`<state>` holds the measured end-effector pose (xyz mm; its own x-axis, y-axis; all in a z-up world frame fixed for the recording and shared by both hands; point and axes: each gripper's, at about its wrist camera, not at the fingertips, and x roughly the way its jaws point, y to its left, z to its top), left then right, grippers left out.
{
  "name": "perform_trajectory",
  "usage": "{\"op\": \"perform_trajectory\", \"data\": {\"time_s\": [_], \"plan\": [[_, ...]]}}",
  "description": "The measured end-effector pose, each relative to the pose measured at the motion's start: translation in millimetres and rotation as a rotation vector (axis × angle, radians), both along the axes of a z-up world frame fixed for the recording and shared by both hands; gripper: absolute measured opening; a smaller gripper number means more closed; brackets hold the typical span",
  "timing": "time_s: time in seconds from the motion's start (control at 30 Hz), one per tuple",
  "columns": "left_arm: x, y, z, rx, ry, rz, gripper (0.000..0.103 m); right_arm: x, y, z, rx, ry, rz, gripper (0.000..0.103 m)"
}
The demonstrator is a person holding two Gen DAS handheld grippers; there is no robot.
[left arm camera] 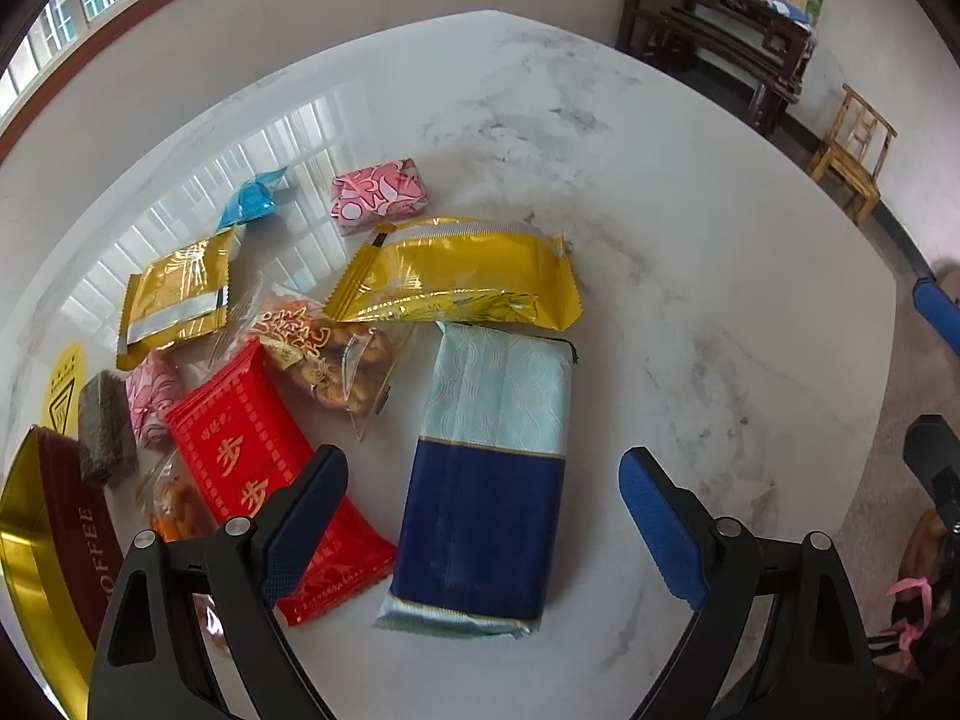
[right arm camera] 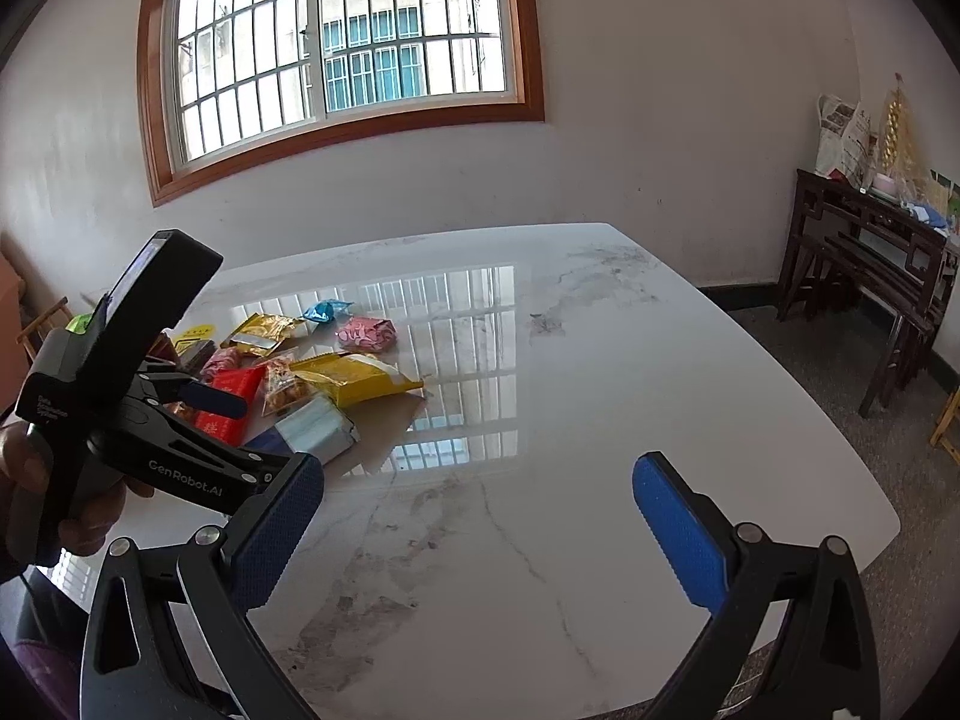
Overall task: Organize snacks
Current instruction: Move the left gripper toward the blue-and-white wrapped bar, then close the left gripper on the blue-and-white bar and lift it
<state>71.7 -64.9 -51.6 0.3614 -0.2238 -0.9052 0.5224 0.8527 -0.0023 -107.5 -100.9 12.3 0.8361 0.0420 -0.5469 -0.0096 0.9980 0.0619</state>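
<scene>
Here, a white marble table [left arm camera: 690, 192] holds a loose cluster of wrapped snacks, seen from two gripper cameras. The left gripper [left arm camera: 483, 531] hovers over the pile with its blue-padded fingers spread wide, holding nothing. Directly between and just beyond them lies a long pack [left arm camera: 489, 480], navy at the near half and pale blue at the far half. To its left a red pack [left arm camera: 270, 474] with gold characters runs under the left finger. Beyond that sits a clear bag of nuts [left arm camera: 327, 360], touching a large gold pack [left arm camera: 462, 279] that lies across the far end of the navy pack. Further back are a pink block [left arm camera: 381, 195], a small blue sweet [left arm camera: 255, 198] and a second gold pack [left arm camera: 177, 294]. At the left edge stands a gold tin [left arm camera: 36, 546] with a brown "COFFEE" band, beside a dark grey bar [left arm camera: 105, 429] and another pink sweet [left arm camera: 153, 396].

The right gripper [right arm camera: 480, 528] is held over bare marble, well apart from the snacks, fingers spread and empty. Its camera shows the left gripper at the left, above the pile, and a barred window [right arm camera: 342, 42] behind.
</scene>
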Motion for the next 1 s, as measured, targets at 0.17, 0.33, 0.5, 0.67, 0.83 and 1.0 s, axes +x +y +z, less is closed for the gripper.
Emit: {"op": "perform_trajectory", "data": {"time_s": [0.17,0.33,0.5,0.67,0.83,1.0], "plan": [[4.5,-3.0,-5.4,0.019,0.01,-0.02,0.092,1.7,-0.8,-2.0,0.005,0.012,0.003,0.102],[6.3,-6.1,-12.1,0.038,0.022,-0.034,0.092,3.6,-1.6,-4.0,0.01,0.022,0.008,0.102],[11.2,-7.0,-16.4,0.038,0.024,-0.039,0.092,6.5,-2.4,-7.5,0.014,0.032,0.009,0.102],[10.4,-13.0,-18.4,0.051,0.008,-0.065,0.091,8.3,-2.2,-9.2,0.017,0.038,0.008,0.102],[9.1,-9.1,-16.8,0.005,0.018,-0.059,0.079,8.5,-3.7,-12.2,0.019,0.044,0.006,0.102],[4.7,-4.2,-10.5,-0.018,-0.005,0.01,0.051,9.7,-5.8,-13.1,0.026,0.051,0.003,0.102]]}}
